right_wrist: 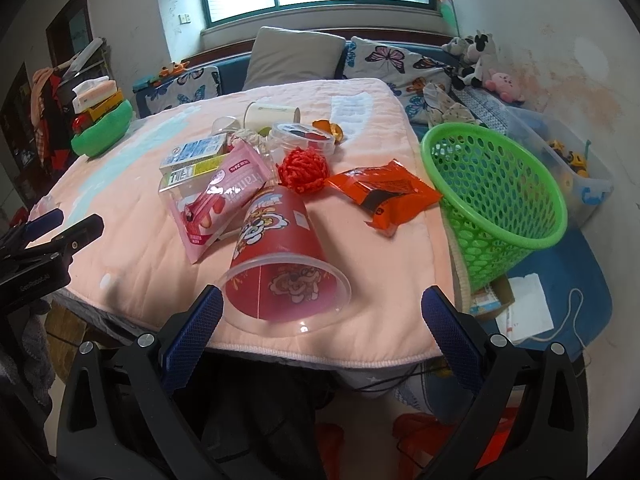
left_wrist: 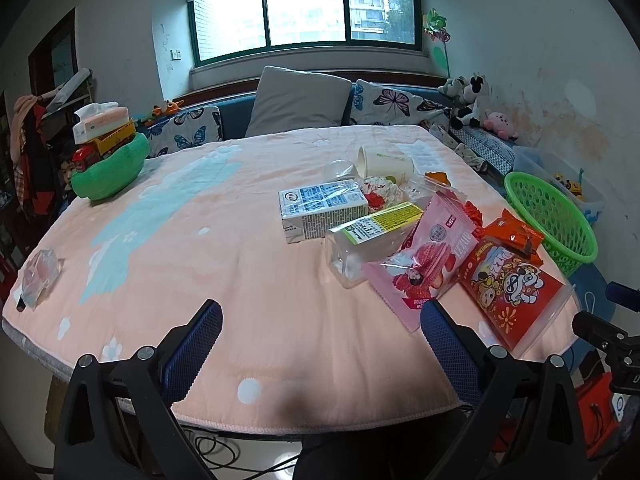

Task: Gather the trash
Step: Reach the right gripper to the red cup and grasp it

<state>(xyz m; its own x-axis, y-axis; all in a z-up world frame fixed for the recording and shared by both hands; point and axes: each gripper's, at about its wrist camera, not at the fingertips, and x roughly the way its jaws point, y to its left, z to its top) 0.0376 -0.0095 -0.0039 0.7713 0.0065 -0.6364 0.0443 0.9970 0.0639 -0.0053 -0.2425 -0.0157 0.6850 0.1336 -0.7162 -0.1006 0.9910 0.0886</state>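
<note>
A: Lower right of your left wrist view, the red cup (left_wrist: 514, 286) lies on its side on the worktop (left_wrist: 248, 280); your left gripper (left_wrist: 320, 320) is spread and empty.

B: Handling?

A: Light, thin, crushable, I'd judge. Take it across the rim.

B: Right view?

A: Cup at lower centre, right gripper (right_wrist: 322, 306) spread, empty. Green basket (right_wrist: 496, 184) at right; its base is hidden.

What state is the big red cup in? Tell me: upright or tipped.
Tipped. The red cup lies on its side on the pink blanket, its open clear rim facing the right gripper, base pointing away.
</note>
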